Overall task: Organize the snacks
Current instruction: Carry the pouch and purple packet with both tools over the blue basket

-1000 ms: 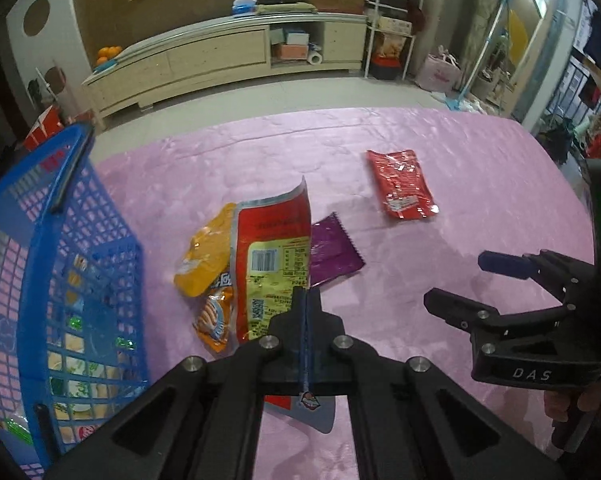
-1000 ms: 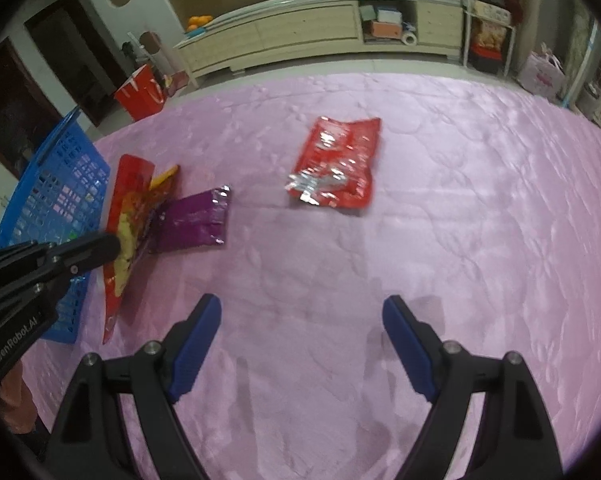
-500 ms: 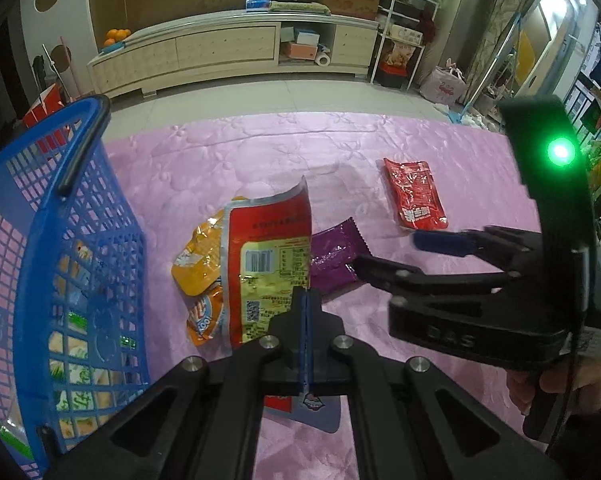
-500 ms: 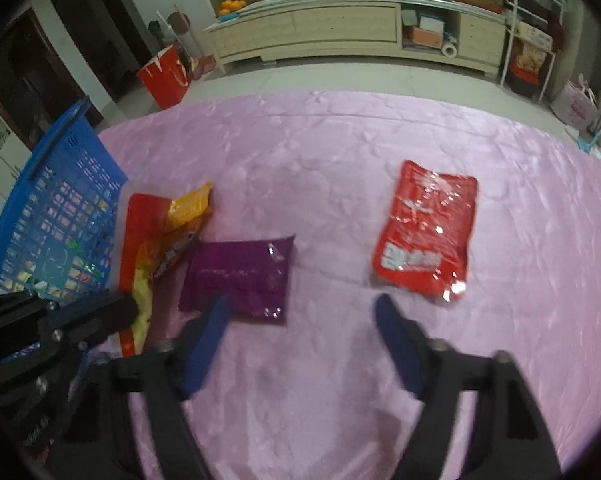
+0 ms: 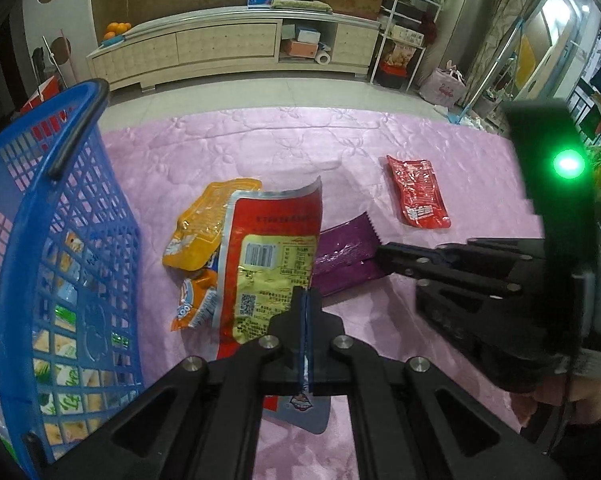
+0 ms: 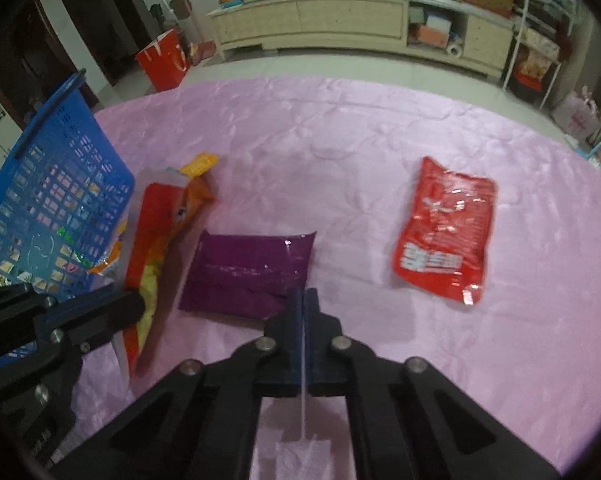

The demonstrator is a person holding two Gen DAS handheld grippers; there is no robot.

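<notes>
Left wrist view
Left gripper (image 5: pixel 305 312): jaws pressed together on the lower part of a tall red and yellow snack bag (image 5: pixel 270 256), which stands up from the cloth.
Right gripper (image 5: pixel 384 258): closed, its tips at the near corner of the purple snack packet (image 5: pixel 342 258); whether it pinches the packet cannot be told from here.
Surface: pink quilted cloth (image 5: pixel 260 148) with a stitched flower pattern.
Basket: blue plastic basket (image 5: pixel 72 208) left of the red and yellow bag, black handle on its rim, green and white packets inside.
Other snacks: orange packet (image 5: pixel 198 240) behind and left of the red and yellow bag; small red packet (image 5: pixel 418 192) well to its right, lying alone.
Room: long cream cabinet (image 5: pixel 228 46) past the far cloth edge, oranges (image 5: pixel 116 30) on its left end, white wire rack (image 5: pixel 404 40) to its right.

Right wrist view
Right gripper (image 6: pixel 302 304): closed on the near right corner of the purple snack packet (image 6: pixel 252 272).
Left gripper (image 6: pixel 128 308): left of the purple packet, clamped on the red and yellow bag (image 6: pixel 152 236).
Basket (image 6: pixel 48 200): left of that bag, close beside it.
Red packet (image 6: pixel 444 232): right of the purple packet, apart from it.
Open room: bare cloth (image 6: pixel 320 136) beyond both packets up to the far edge, tiled floor past it; a red paper bag (image 6: pixel 162 60) stands on that floor.
</notes>
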